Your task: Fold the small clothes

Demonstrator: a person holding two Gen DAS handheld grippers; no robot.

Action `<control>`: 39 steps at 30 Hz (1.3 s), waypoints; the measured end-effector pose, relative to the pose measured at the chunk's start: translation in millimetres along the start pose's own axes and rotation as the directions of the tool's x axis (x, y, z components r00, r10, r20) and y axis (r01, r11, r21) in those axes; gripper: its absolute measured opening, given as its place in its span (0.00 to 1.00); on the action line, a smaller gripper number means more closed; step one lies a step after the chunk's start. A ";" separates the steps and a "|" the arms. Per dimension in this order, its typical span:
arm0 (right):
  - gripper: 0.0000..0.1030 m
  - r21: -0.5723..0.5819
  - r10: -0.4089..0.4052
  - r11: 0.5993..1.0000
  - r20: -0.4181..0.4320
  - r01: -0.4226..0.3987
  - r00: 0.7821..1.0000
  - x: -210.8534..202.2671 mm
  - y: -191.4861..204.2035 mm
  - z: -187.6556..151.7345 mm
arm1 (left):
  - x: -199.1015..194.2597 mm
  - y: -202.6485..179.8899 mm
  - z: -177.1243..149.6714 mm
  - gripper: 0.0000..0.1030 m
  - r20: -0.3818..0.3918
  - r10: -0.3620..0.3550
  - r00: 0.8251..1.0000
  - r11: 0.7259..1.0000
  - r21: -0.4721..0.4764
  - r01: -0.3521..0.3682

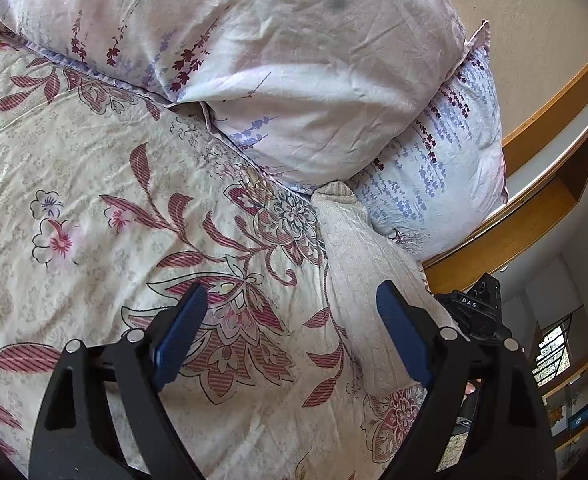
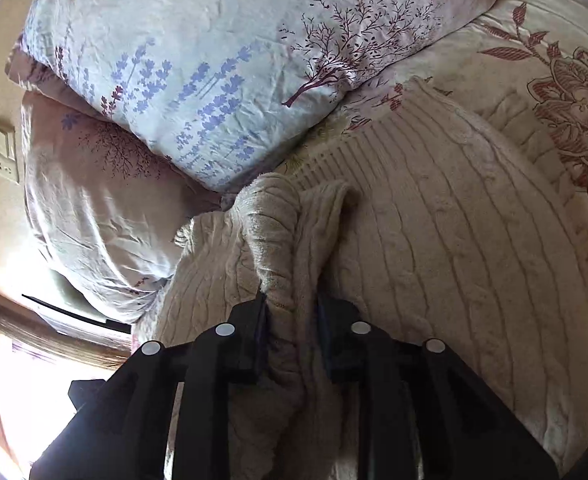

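Note:
A cream ribbed knit sweater (image 2: 474, 240) lies on the floral bedsheet (image 1: 94, 200), its top edge by the pillows. My right gripper (image 2: 292, 312) is shut on a bunched fold of the sweater (image 2: 278, 232) and holds it up over the flat body. In the left wrist view a long strip of the sweater (image 1: 358, 264) runs toward the pillows. My left gripper (image 1: 290, 320) is open and empty above the sheet, its right finger (image 1: 402, 336) over the sweater's edge. The right gripper's body (image 1: 478, 312) shows beyond it.
Two lavender-print pillows (image 1: 294, 80) are stacked at the head of the bed, close to the sweater's far end (image 2: 198, 64). A wooden headboard edge (image 1: 534, 216) and shelves (image 1: 574, 408) lie to the right. A wall switch (image 2: 6, 152) and a bright window (image 2: 34, 392) are at the left.

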State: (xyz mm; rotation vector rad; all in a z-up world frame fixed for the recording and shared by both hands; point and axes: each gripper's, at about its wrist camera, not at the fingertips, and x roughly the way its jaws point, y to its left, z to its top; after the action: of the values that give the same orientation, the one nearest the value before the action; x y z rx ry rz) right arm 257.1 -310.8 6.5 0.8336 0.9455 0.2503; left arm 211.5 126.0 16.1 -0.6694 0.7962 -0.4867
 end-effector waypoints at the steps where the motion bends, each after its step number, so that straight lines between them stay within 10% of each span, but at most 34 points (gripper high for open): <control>1: 0.29 0.007 0.001 1.000 -0.015 -0.001 1.000 -1.5 -1.7 2.2 | 0.9 -0.1 -0.2 0.84 -0.004 0.004 1.000 1.000 0.002 -0.004; 8: 0.17 -0.048 0.041 0.998 -0.047 -0.043 0.998 10.5 9.8 0.0 | 3.9 -1.8 -1.5 0.84 -0.015 0.024 1.000 0.999 0.023 -0.024; 12: 0.16 -0.078 0.101 0.992 0.073 -0.095 0.992 -22.6 24.3 11.6 | 4.3 -1.8 -2.1 0.85 -0.016 0.026 1.000 0.999 0.025 -0.026; 17: 0.16 -0.088 -0.007 0.996 0.248 0.030 0.969 -68.8 11.7 25.9 | 4.7 -1.6 -2.1 0.85 -0.018 0.025 1.000 0.999 0.026 -0.025; 24: 0.16 0.103 -0.112 0.990 0.185 0.094 0.976 -59.8 -67.2 16.8 | 9.0 -3.4 -3.0 0.87 -0.030 0.037 0.999 0.998 0.055 -0.035; 29: 0.36 0.086 -0.084 0.994 0.177 0.070 0.981 -77.5 -70.8 20.6 | 11.1 -13.6 -6.7 0.87 -0.029 0.068 0.997 0.989 0.136 -0.064; 31: 0.52 0.079 -0.061 0.996 0.204 0.045 0.977 -98.0 -75.6 14.0 | 8.2 -30.0 -10.1 0.89 -0.005 0.074 0.997 0.974 0.216 -0.071; 39: 0.53 -0.070 0.033 0.997 0.215 -0.018 0.976 -142.4 -61.0 -28.2 | 20.3 -127.1 -61.9 0.98 -0.033 0.100 0.994 0.817 0.574 -0.063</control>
State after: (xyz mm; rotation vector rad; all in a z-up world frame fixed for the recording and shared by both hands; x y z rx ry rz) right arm 142.0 -412.4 41.1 0.7931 0.7198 0.2080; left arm 157.0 3.0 63.9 -0.0557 0.6829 -0.6353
